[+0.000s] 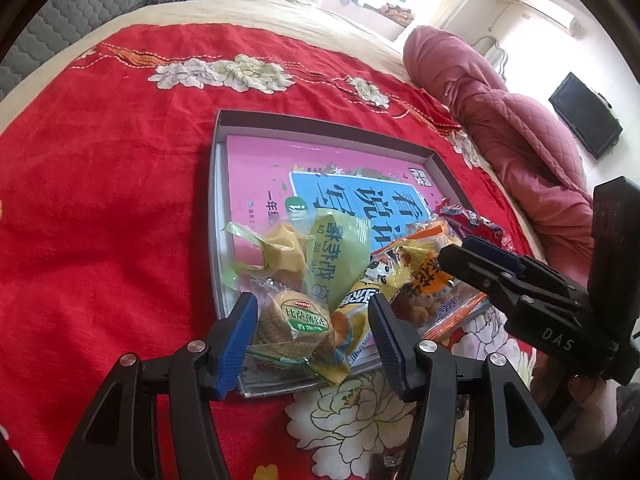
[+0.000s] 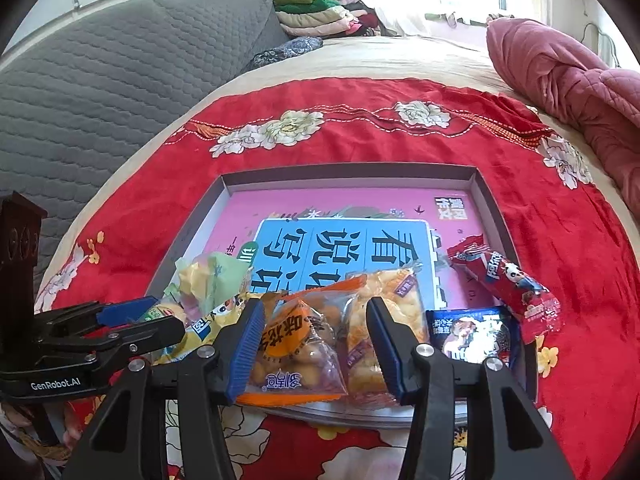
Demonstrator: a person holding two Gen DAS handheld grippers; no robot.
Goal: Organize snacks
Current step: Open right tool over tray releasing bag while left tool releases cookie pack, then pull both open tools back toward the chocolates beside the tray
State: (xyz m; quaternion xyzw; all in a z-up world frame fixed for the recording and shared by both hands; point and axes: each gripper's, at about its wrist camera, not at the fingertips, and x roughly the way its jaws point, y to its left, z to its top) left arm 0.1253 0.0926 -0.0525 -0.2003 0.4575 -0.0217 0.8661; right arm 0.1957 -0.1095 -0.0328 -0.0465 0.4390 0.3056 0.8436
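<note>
On a bed under a red floral cloth (image 2: pixel 400 152), a shallow grey box (image 2: pixel 348 172) holds a pink book (image 2: pixel 360 204), with snack packets heaped along the box's near edge. At the left of the heap lie a crumpled yellow wrapper (image 1: pixel 280 248) and a pale green packet (image 1: pixel 336 248). In front of them, the left gripper (image 1: pixel 312 340) stands with its jaws apart around a round cake in clear wrap (image 1: pixel 296 320); the blue pads (image 1: pixel 236 344) flank the cake with a gap showing on each side, so nothing is clamped. A yellow packet (image 1: pixel 356 300) leans just beside the cake. Further right, the right gripper (image 2: pixel 316 344) stands over an orange packet of glazed nuts (image 2: pixel 296 344) and a clear packet of golden pieces (image 2: pixel 368 320). Both lie between its jaws, and whether the pads press on them I cannot tell. To the right of that lies a dark blue packet (image 2: pixel 472 332), and a long red packet (image 2: pixel 504 280) slants across the box's right corner. Beyond the cloth, at the far right, a pink quilt (image 2: pixel 568 84) is bunched up.
</note>
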